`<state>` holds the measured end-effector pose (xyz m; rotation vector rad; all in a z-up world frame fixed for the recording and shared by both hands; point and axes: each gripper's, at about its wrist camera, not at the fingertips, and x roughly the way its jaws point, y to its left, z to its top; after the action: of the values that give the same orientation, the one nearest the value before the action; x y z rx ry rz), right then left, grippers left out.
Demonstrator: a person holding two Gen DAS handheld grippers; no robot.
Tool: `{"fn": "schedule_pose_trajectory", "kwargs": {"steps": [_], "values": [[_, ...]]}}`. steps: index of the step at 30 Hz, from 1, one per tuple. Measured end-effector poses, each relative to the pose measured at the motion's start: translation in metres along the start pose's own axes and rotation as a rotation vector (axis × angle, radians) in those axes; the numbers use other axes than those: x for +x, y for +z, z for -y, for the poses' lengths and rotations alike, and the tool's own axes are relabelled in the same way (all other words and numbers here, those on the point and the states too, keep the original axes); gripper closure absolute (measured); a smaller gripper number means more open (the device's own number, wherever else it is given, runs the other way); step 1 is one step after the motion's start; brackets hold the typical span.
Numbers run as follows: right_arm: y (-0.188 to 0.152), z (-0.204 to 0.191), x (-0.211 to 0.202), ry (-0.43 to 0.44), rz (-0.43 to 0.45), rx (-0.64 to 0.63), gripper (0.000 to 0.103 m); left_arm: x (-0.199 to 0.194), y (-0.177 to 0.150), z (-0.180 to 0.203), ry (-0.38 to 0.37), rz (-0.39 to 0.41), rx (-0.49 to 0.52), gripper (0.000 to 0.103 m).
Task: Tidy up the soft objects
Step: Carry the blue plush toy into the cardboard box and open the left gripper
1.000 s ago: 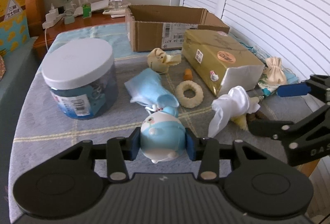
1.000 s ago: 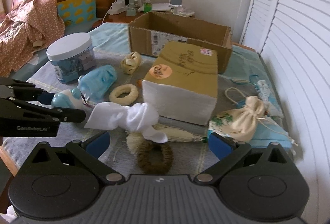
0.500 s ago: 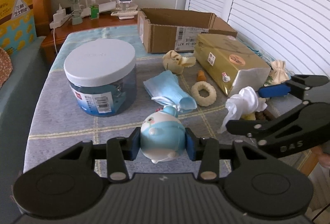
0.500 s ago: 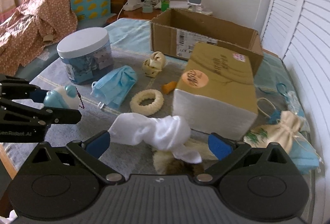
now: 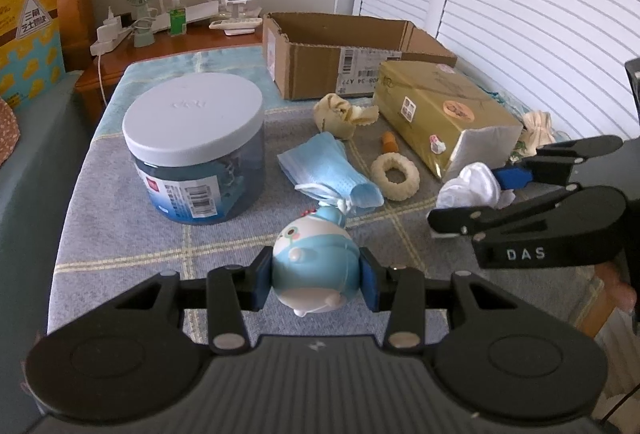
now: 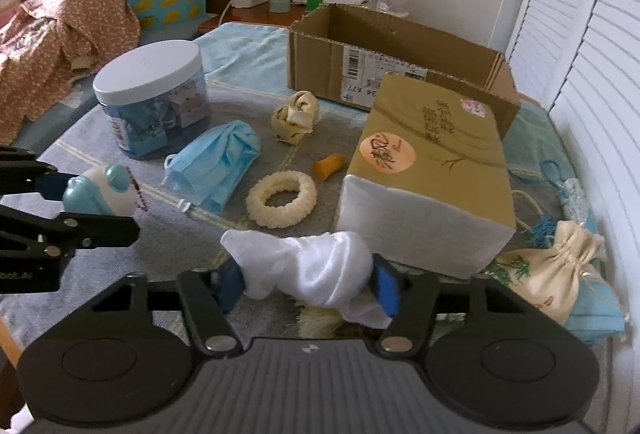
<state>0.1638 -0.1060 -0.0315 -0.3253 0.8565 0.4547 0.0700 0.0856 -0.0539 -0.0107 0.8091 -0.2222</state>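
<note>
While my left gripper [image 5: 316, 276] clamps the blue-and-white toy figure [image 5: 315, 266], my right gripper [image 6: 308, 284], angled downward, closes its jaws around the white cloth [image 6: 316, 270]; only its view shows the cream drawstring pouch [image 6: 556, 274].

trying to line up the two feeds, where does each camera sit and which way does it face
Left wrist: on the left gripper, angled down over the bed toward the brown cardboard box; its pads grip a pale blue round toy.
Right wrist: on the right gripper, facing likewise; its jaws are closing on a white cloth bundle.
Shared: each sees the other gripper, box and white-lidded jar.
</note>
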Motion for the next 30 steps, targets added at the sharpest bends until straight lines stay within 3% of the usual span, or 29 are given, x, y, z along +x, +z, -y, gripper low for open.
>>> {"fn": "schedule_pose_trajectory", "kwargs": {"steps": [18,30], "values": [[0.001,0.011,-0.058,0.068,0.063,-0.026,0.042,-0.027,0.013,0.014,-0.028,-0.046,0.103,0.061],[0.025,0.041,-0.1,0.024,0.194,0.012,0.042,-0.03,0.076,0.03,-0.068,0.037,0.18,0.061]]}}
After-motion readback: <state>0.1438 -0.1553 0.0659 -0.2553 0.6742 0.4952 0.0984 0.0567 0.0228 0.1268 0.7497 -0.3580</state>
